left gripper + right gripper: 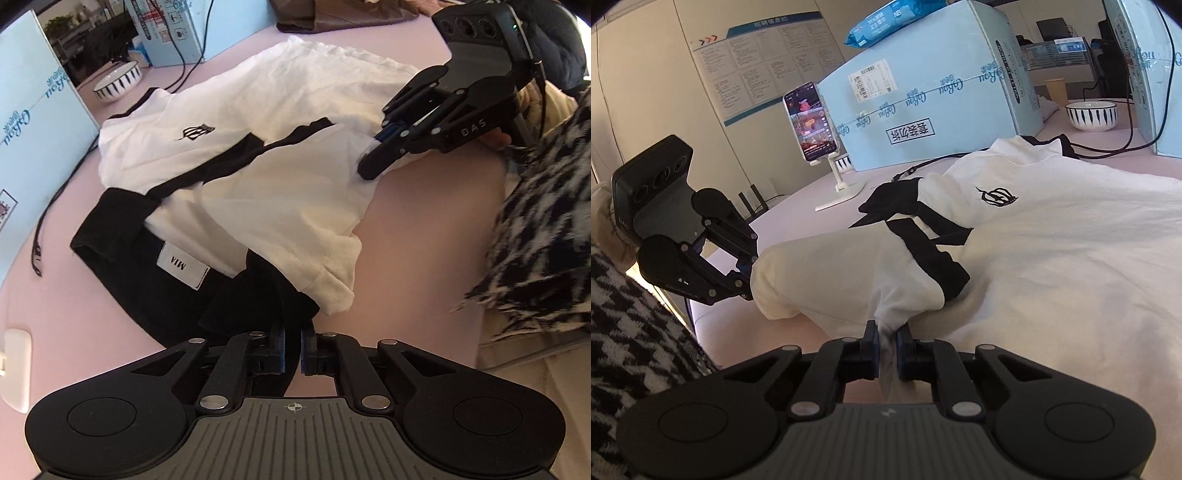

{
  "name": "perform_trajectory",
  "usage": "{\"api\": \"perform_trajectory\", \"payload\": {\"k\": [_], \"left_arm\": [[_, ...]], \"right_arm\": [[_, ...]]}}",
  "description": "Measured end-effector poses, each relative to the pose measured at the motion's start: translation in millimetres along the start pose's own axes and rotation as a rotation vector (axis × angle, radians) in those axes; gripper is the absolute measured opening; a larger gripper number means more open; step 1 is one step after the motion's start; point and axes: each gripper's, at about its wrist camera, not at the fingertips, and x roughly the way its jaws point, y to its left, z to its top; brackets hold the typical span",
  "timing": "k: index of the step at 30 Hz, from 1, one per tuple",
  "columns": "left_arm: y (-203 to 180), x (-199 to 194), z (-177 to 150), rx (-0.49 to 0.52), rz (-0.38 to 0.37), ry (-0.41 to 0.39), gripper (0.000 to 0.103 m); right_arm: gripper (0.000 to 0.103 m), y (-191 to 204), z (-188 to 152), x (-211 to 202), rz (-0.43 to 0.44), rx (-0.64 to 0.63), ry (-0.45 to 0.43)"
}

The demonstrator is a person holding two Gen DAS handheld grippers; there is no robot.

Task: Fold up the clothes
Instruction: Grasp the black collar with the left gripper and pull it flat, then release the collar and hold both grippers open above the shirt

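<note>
A white T-shirt (280,110) with black trim and a small black crest lies rumpled on the pink table (424,229). Its black part carries a white label (183,267). At the bottom of the left wrist view, my left gripper (292,350) is shut on the black fabric near the shirt's near edge. My right gripper (369,166) pinches a white fold at the shirt's right side. In the right wrist view the shirt (1052,240) fills the right half. There the right gripper (887,347) is shut on a bunched white fold, and the left gripper (751,275) grips the raised sleeve end.
Light blue cardboard boxes (33,122) (942,92) stand along the table's far side. A striped bowl (117,84) (1090,116) sits beside them, with a phone on a stand (810,122). A black cable (55,195) runs over the table. A person's houndstooth sleeve (546,229) is close by.
</note>
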Motion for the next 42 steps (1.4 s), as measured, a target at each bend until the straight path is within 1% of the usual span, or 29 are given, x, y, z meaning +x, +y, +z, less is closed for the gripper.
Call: {"api": "perform_trajectory", "payload": {"k": [2, 4, 6, 8, 10, 11, 12, 13, 14, 15, 16, 17, 18, 19, 20, 21, 22, 23, 25, 26, 27, 29, 32, 33, 35, 37, 39, 41, 42], "left_arm": [[3.4, -6.0, -7.2, -0.001, -0.029, 0.005, 0.006], [12.7, -7.9, -18.1, -0.048, -0.04, 0.016, 0.006], [22.9, -10.9, -28.6, -0.106, -0.05, 0.006, 0.006], [32.0, -17.6, -37.4, -0.145, -0.045, -0.009, 0.007], [42.7, -26.3, -44.4, -0.187, -0.046, -0.021, 0.011], [48.1, -32.5, -48.5, -0.213, -0.044, -0.033, 0.014], [53.7, -40.3, -52.7, -0.246, -0.036, -0.055, 0.018], [59.5, -49.5, -57.1, -0.287, -0.022, -0.084, 0.018], [62.9, -59.4, -60.1, -0.316, -0.009, -0.119, 0.019], [64.1, -69.6, -60.8, -0.332, -0.001, -0.168, 0.022], [65.2, -79.4, -60.6, -0.345, 0.001, -0.224, 0.024], [66.3, -89.2, -60.4, -0.358, 0.004, -0.281, 0.035], [67.0, -97.5, -59.3, -0.389, 0.008, -0.357, 0.051], [67.2, -104.4, -57.3, -0.436, 0.013, -0.452, 0.062], [67.7, -108.7, -54.5, -0.501, 0.005, -0.542, 0.081], [68.6, -108.0, -49.8, -0.57, -0.023, -0.604, 0.087], [69.9, -101.0, -40.8, -0.639, -0.078, -0.641, 0.087], [67.9, -90.1, -30.2, -0.676, -0.133, -0.659, 0.087], [56.2, -66.6, -11.0, -0.658, -0.196, -0.657, 0.087], [48.2, -53.3, -1.1, -0.623, -0.206, -0.643, 0.087], [40.5, -39.1, 7.1, -0.594, -0.219, -0.623, 0.087], [30.1, -12.4, 15.1, -0.578, -0.257, -0.571, 0.087], [28.4, 30.4, 14.0, -0.653, -0.292, -0.464, 0.086], [31.2, 38.1, 11.2, -0.682, -0.288, -0.446, 0.086], [37.0, 44.8, 5.0, -0.736, -0.295, -0.446, 0.086], [40.6, 36.3, 5.3, -0.754, -0.295, -0.481, 0.086], [41.2, 17.8, 9.2, -0.714, -0.241, -0.571, 0.086], [45.4, 3.5, 10.3, -0.699, -0.191, -0.663, 0.087], [52.4, -1.9, 12.2, -0.715, -0.155, -0.704, 0.088]], "right_arm": [[0.009, 2.3, 1.4, -5.9, 0.018, 0.024, 0.027], [0.009, -0.5, 2.7, -7.6, 0.031, 0.085, 0.069], [0.009, -7.0, 1.7, -4.1, 0.038, 0.162, 0.115], [0.009, -9.6, 1.7, -3.8, 0.044, 0.181, 0.12], [0.012, -10.5, 2.8, -4.8, 0.048, 0.193, 0.118], [0.021, -11.1, 3.0, -7.1, 0.052, 0.193, 0.109], [0.039, -11.7, 3.2, -10.0, 0.057, 0.191, 0.098], [0.049, -12.1, 3.5, -13.6, 0.063, 0.19, 0.086], [0.063, -13.7, 5.2, -22.6, 0.075, 0.194, 0.053], [0.067, -16.5, 8.2, -33.4, 0.083, 0.201, 0.012], [0.068, -19.7, 11.8, -43.8, 0.086, 0.208, -0.027], [0.071, -22.9, 15.3, -54.2, 0.089, 0.215, -0.066], [0.077, -26.2, 18.7, -63.3, 0.075, 0.224, -0.096], [0.079, -29.5, 21.9, -71.5, 0.05, 0.234, -0.122], [0.08, -33.5, 26.0, -76.9, -0.014, 0.245, -0.132], [0.08, -37.8, 30.6, -80.8, -0.101, 0.257, -0.133], [0.08, -41.3, 34.2, -80.6, -0.194, 0.263, -0.124], [0.08, -44.4, 37.2, -78.0, -0.29, 0.267, -0.107], [0.08, -49.6, 38.2, -70.2, -0.403, 0.258, -0.076], [0.079, -53.0, 37.3, -65.6, -0.431, 0.262, -0.058], [0.079, -56.9, 35.9, -61.1, -0.44, 0.276, -0.039], [0.079, -64.3, 33.7, -52.9, -0.455, 0.305, -0.011], [0.078, -68.6, 32.6, -47.1, -0.476, 0.302, 0.006], [0.078, -69.1, 33.1, -47.1, -0.473, 0.298, 0.015], [0.078, -69.4, 34.4, -49.4, -0.472, 0.293, 0.016], [0.078, -68.7, 36.8, -54.4, -0.475, 0.278, -0.005], [0.079, -67.9, 44.6, -62.6, -0.493, 0.237, -0.074], [0.079, -74.5, 55.5, -61.6, -0.507, 0.213, -0.101], [0.079, -78.3, 61.3, -59.9, -0.513, 0.202, -0.11]]}}
